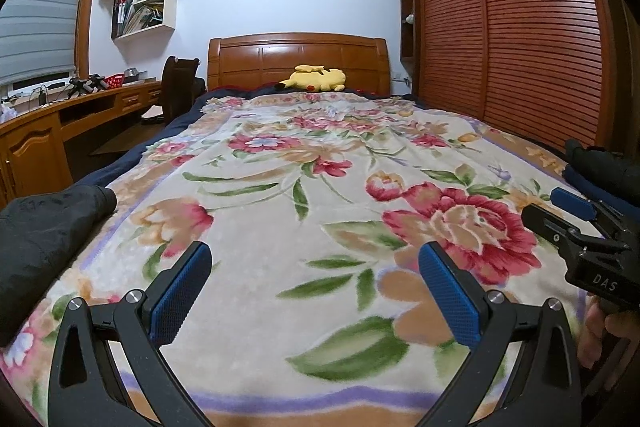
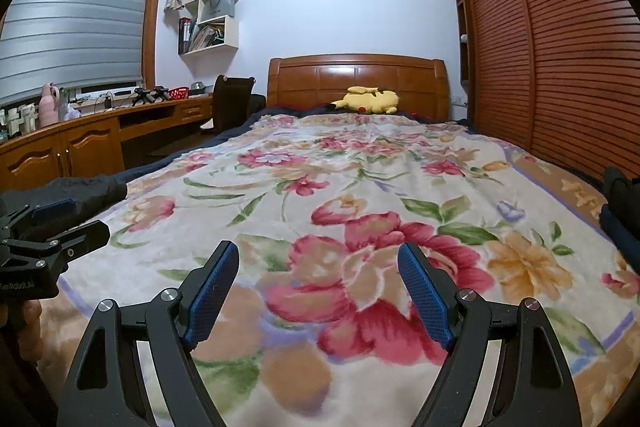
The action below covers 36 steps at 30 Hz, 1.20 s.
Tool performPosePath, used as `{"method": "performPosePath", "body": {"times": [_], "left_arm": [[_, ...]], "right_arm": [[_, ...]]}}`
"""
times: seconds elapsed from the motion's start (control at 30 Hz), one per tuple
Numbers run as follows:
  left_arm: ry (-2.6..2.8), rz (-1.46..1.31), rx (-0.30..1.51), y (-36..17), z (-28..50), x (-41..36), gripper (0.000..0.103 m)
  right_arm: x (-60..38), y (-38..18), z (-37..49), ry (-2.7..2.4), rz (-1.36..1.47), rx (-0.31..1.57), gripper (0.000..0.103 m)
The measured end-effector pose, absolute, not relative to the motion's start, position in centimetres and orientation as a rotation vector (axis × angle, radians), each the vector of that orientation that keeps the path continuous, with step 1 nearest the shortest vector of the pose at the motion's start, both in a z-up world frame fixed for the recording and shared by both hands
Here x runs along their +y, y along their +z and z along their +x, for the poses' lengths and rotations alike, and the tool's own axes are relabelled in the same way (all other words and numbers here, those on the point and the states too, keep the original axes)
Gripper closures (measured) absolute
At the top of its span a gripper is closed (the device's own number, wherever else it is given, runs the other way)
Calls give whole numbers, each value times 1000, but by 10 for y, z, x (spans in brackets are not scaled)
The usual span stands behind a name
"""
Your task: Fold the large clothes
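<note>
Over the foot of the bed, on its flowered blanket (image 1: 280, 187), the left gripper (image 1: 316, 267) and the right gripper (image 2: 319, 267) hang side by side, each with its blue pads spread wide and nothing but blanket showing between them. Dark clothes lie at both side edges of the bed: a black garment (image 1: 44, 227) on the left and a black and navy pile (image 1: 600, 167) on the right, neither touched by the pads. At the far end a yellow plush toy (image 1: 314, 78) rests against the wooden headboard (image 1: 298, 55).
</note>
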<state>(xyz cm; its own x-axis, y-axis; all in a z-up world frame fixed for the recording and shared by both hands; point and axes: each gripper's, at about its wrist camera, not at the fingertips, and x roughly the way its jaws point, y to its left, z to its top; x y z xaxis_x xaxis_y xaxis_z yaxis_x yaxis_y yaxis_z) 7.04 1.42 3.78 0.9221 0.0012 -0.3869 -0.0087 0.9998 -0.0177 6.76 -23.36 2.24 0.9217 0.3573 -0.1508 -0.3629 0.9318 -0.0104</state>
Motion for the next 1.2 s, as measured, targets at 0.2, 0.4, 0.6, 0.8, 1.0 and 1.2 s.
{"method": "performPosePath", "body": {"times": [0.2,0.4,0.6,0.8,1.0,1.2], "left_arm": [[4,-19,401,38,70,14,0],[2,-19,400,39,70,13,0],[2,-20,399,39,69,13,0],[3,-20,399,38,69,13,0],[3,-21,398,38,69,13,0],[2,-20,399,39,69,13,0]], "right_arm": [[-235,21,69,369,-32,147,20],[-237,21,69,369,-29,145,20],[-239,20,69,367,-26,141,20],[-240,20,69,369,-27,141,20],[-242,20,70,369,-24,137,20],[-244,21,70,370,-25,136,20]]}}
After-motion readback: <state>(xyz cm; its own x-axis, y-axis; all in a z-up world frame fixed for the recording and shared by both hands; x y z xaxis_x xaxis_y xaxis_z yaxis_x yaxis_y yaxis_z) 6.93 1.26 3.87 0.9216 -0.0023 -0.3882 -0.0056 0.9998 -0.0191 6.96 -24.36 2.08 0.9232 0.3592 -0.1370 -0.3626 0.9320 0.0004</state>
